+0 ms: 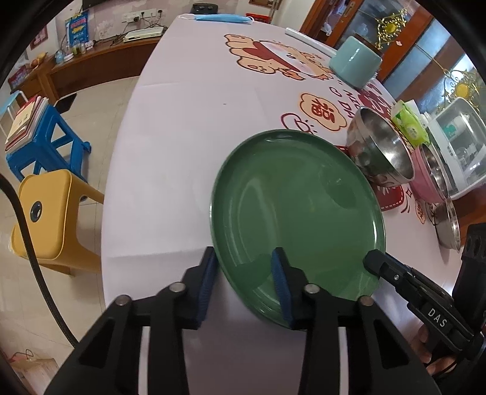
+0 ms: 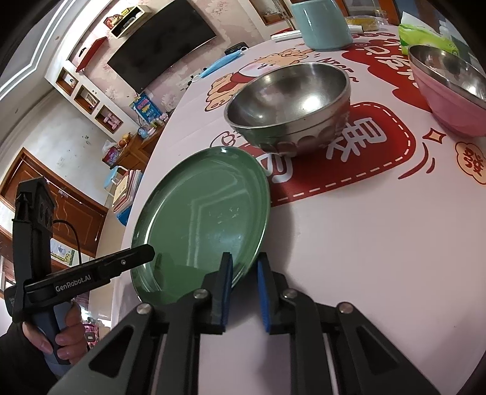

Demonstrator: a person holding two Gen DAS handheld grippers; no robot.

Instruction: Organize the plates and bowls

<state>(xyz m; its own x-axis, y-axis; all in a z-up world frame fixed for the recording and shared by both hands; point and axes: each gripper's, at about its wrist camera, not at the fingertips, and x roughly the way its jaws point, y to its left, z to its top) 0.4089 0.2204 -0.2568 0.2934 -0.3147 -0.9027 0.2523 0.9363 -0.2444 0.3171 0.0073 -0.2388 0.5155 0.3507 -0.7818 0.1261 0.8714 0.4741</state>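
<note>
Item count on the worktop (image 1: 170,145):
- green plate (image 1: 297,212): one
- bowls: two, one steel bowl (image 2: 288,106) and one pink bowl (image 2: 449,91)
- blue cup (image 1: 354,62): one
- tissue pack (image 1: 410,121): one
- face mask (image 1: 223,17): one
- steel lid (image 1: 449,224): one

The green plate (image 1: 297,209) is a round, shallow, glossy thing with a low raised rim, and it's laid flat on the table right in front of the left claw (image 1: 243,285), its near rim sitting between that claw's blue pads. Just past the plate's far right edge, a dented steel bowl (image 2: 288,106) is parked upright and empty, close to the plate though contact can't be made out. Further right, a pink bowl (image 2: 452,88) with a steel lining is stood upright. A flat steel plate (image 1: 449,224) is seen near the right edge.
</note>
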